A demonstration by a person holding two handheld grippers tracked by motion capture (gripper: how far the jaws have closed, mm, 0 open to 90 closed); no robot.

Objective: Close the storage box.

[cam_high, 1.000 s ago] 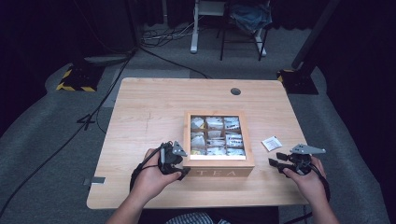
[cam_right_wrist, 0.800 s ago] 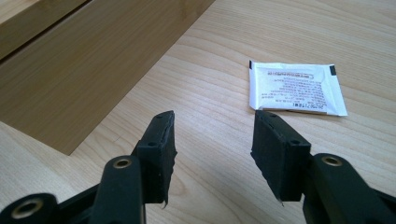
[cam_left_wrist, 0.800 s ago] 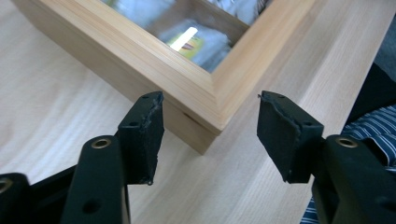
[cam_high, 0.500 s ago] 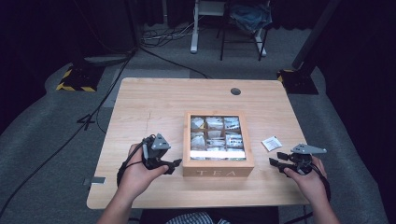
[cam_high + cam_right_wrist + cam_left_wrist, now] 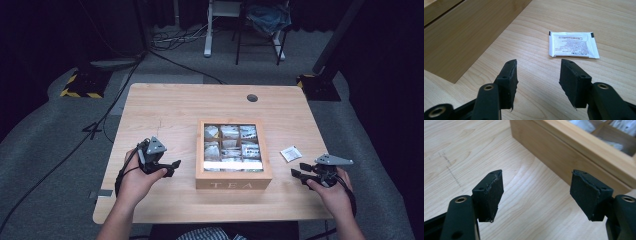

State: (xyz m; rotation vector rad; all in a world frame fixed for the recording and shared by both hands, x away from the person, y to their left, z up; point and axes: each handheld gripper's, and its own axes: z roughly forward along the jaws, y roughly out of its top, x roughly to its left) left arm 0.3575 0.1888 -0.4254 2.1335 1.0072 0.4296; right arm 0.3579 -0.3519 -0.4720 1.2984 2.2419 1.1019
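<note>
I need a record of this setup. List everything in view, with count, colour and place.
table: one, light wood, centre of the high view
tea box: one, light wood, lettered TEA, mid-table, lid shut, clear panes
tea bags: several, pale, inside the box compartments
sachet: one, white with print, flat on the table right of the box
cable hole: one, dark, far right of the table
left gripper: one, black, left of the box, jaws have just been opening, nothing between them
right gripper: one, black, near the sachet, open
</note>
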